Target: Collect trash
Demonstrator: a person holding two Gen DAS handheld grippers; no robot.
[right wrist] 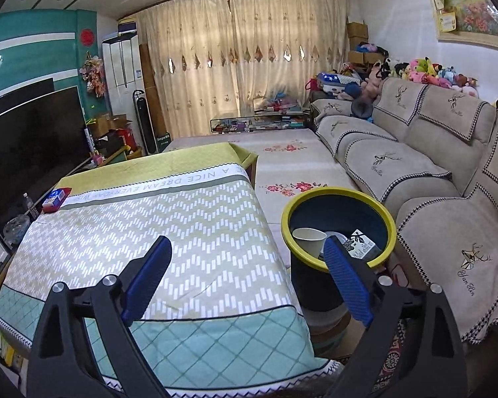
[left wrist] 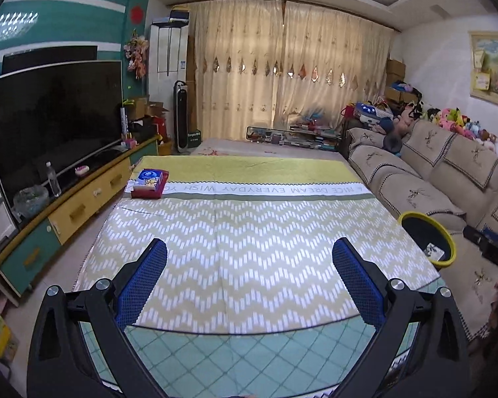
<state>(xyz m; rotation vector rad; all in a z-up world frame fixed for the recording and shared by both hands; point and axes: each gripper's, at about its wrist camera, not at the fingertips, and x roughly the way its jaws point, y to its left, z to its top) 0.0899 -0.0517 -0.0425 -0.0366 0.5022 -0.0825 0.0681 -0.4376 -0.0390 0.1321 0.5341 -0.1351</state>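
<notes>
1. Trash lies inside the yellow-rimmed bin (right wrist: 338,229): a white paper cup (right wrist: 308,239) tilted against the inner wall, and a small printed packet (right wrist: 360,244) beside it; both are just ahead of the right claw's right finger (right wrist: 347,285), which overlaps the near rim of the bin in this view.
2. The right claw (right wrist: 245,282) is wide open and holds nothing; its left finger is over the chevron-pattern tablecloth (right wrist: 182,232); the bin stands ahead and to the right of it, between the table and the beige sofa (right wrist: 431,179).
3. The left claw (left wrist: 249,285) is also wide open and empty; it is above the near part of the tablecloth (left wrist: 249,225); the cloth between its fingers is bare.
4. From the left claw, the bin (left wrist: 428,242) is far to the right, at the table's edge; only the packet (left wrist: 434,250) shows inside it from this view.
5. A red tissue box (left wrist: 148,184) sits far ahead and left of the left claw, near the far left corner of the table; a dark television (left wrist: 53,126) stands further left.
</notes>
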